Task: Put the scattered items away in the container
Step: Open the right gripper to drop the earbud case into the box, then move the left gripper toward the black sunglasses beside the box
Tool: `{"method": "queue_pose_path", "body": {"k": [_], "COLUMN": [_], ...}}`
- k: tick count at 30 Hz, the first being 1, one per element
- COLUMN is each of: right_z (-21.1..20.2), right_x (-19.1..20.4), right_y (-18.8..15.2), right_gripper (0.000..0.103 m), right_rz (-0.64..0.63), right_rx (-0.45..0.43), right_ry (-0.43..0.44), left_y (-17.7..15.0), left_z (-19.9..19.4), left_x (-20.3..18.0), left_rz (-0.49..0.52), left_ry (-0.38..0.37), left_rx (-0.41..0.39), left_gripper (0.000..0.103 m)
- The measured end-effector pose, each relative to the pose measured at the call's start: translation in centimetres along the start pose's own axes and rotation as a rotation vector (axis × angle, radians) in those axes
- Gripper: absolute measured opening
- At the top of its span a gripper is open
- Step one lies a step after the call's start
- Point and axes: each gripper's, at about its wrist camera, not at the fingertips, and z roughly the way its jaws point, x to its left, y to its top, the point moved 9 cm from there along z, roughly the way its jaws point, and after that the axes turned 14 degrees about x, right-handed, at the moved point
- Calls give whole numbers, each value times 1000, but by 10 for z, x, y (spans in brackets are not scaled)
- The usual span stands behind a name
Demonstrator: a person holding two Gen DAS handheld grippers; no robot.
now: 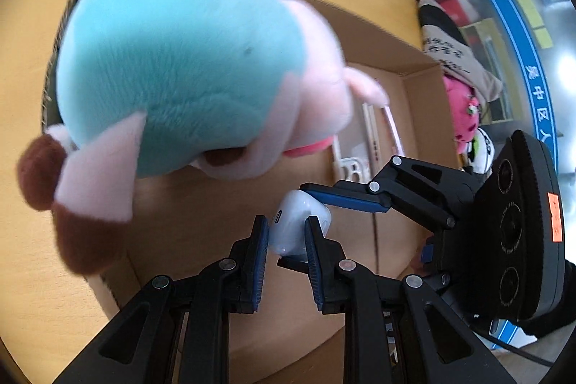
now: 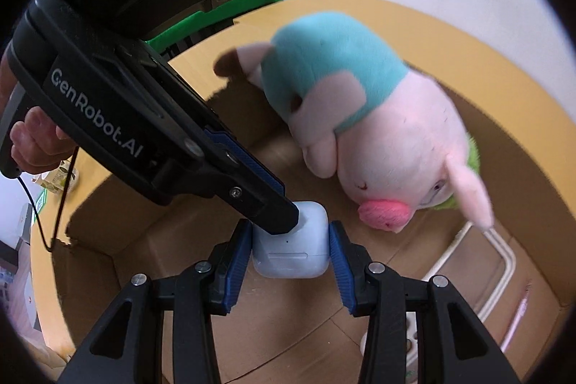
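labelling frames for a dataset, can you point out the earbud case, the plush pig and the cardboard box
earbud case [image 2: 290,254]: right wrist view, its front face just above the lid seam
plush pig [image 2: 403,146]: right wrist view, its pink head
cardboard box [image 1: 414,74]: left wrist view, its inner wall near the far corner

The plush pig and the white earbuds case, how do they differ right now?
The plush pig is big, soft and furry, pink with a teal shirt; the earbuds case is small, hard, smooth and plain white. The pig lies head down in the cardboard box, untouched; the case is gripped by both the left tongs and right tongs. Both are over the box.
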Motion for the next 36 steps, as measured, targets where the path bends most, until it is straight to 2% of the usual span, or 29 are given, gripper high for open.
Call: {"method": "queue_pose_path", "body": {"k": [4,7,10,12,13,14,16,20,24,26,32,36], "right_z": [11,7,-12,-30,-40,-52,-74,-123,-169,-191,-236,-256], "right_x": [0,2,4,6,6,7,9,18,21,28,56,76], "right_y": [-7,-9,-10,-15,-19,-24,-35,-60,-66,-71,-85,-97], "right_gripper": [43,43,55,59,59,62,64,66,67,67,67,67], "right_rz": [21,22,29,53,69,94,146,277,387,415,447,440], "right_rx": [23,21,2,-11,-18,-23,-27,-31,-56,-78,-112,-121], "right_ry": [1,-24,-40,-53,-62,-78,-97,-140,-189,-215,-296,-332], "left_y": [-1,-3,-10,-18,-25,-32,-51,-95,-142,-160,-207,-230], "left_z": [9,6,-11,-28,-38,-47,-70,-109,-134,-143,-158,-160], "left_x": [2,4,2,-3,-8,-13,-25,-53,-81,-90,-124,-145], "left_rz": [-12,-33,-58,-59,-57,-57,-55,-31,-30,-40,-47,-4], "left_ry": [52,94,99,119,126,138,181,307,367,367,311,345], "left_rx": [5,-19,-76,-130,-161,-190,-268,-399,-493,-530,-625,-646], "left_gripper": [21,22,39,44,50,61,74,86,88,95,95,95]}}
